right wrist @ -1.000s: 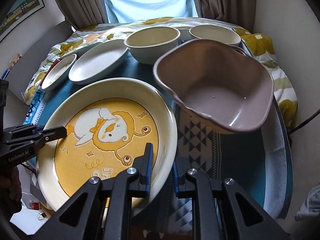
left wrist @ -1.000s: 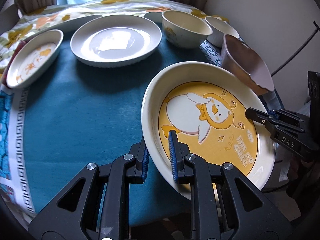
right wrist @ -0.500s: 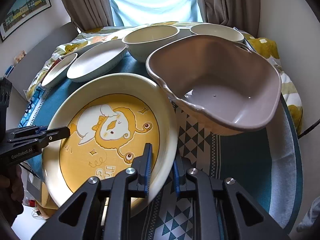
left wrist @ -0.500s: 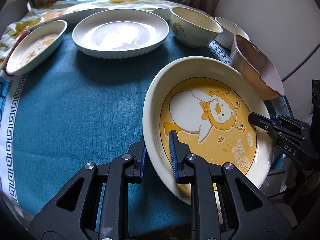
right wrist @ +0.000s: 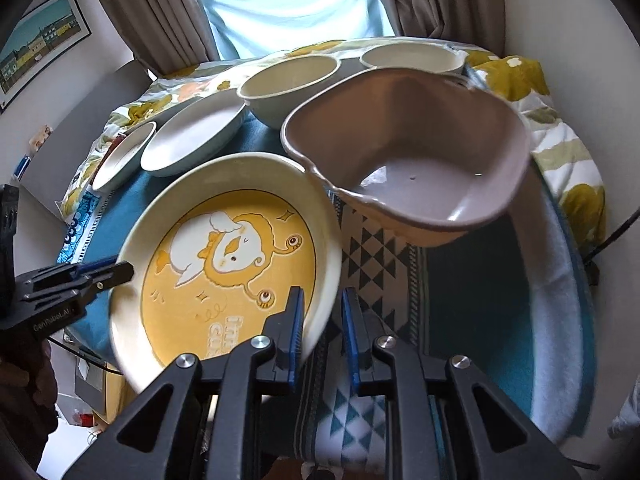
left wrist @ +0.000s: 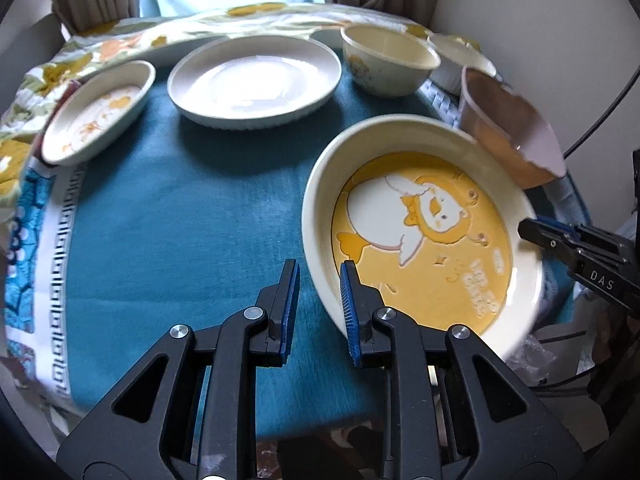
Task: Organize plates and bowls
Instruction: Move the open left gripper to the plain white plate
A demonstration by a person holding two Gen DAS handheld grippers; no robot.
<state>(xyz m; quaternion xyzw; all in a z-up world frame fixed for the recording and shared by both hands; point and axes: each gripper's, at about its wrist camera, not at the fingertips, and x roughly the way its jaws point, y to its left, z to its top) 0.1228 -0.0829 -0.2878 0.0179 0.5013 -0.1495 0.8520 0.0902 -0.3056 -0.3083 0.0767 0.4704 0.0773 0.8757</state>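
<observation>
With both tongs, left (left wrist: 318, 292) and right (right wrist: 322, 322), spread wide and only straddling opposite rims of the tilted yellow duck plate (left wrist: 424, 232) at the table's (left wrist: 180, 220) near edge, back each straight off so neither pad drags the plate.

Ahead of my claws I count three plates (left wrist: 424, 232) (left wrist: 256, 80) (left wrist: 96, 112), three bowls (right wrist: 408, 160) (right wrist: 288, 84) (right wrist: 412, 58), two cloths (left wrist: 168, 216) (right wrist: 520, 76), two curtains (right wrist: 160, 12) (right wrist: 432, 0).
</observation>
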